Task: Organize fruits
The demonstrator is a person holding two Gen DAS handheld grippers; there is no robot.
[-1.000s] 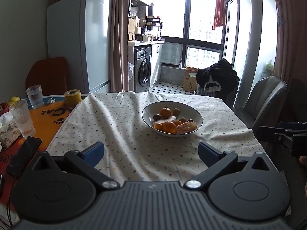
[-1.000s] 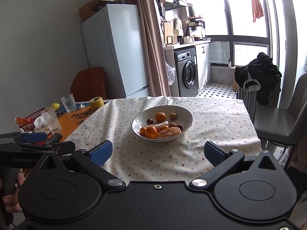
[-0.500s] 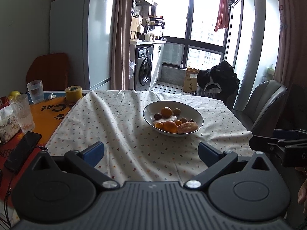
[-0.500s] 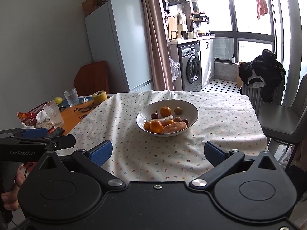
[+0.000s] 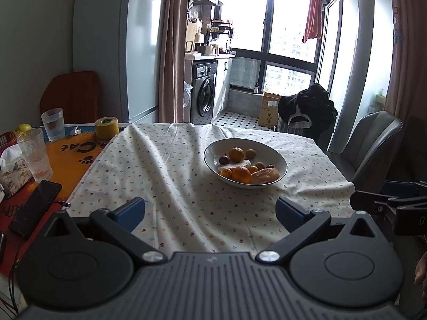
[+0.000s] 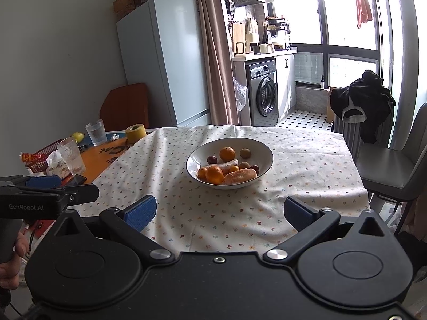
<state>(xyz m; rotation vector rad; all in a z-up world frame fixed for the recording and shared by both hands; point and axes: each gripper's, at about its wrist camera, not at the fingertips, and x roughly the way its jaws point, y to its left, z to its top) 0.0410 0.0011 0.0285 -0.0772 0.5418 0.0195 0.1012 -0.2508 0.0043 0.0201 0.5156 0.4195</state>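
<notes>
A white bowl (image 5: pixel 277 157) (image 6: pixel 263 149) stands on the flowered tablecloth (image 5: pixel 170 176) (image 6: pixel 307 165), right of the table's middle. It holds several fruits: oranges (image 5: pixel 241 174) (image 6: pixel 227 153), small brown and dark round fruits (image 5: pixel 250 153) (image 6: pixel 245 152), and a pale peeled piece (image 5: pixel 265 176) (image 6: pixel 240 176). My left gripper (image 5: pixel 210 212) hovers open over the near table edge, short of the bowl. My right gripper (image 6: pixel 220 212) is also open with nothing between its fingers, at the near edge facing the bowl.
Left of the cloth, on the orange mat, are two glasses (image 5: pixel 34 154) (image 5: pixel 53 124), a yellow tape roll (image 5: pixel 106 128), a phone (image 5: pixel 34 205) and a tissue box (image 5: pixel 12 172). A grey chair (image 5: pixel 373 144) (image 6: pixel 395 165) stands at the table's right side.
Both grippers have drifted slightly, so the bowl sits a little differently in each view. Both stay open, and the fruits have not moved.
</notes>
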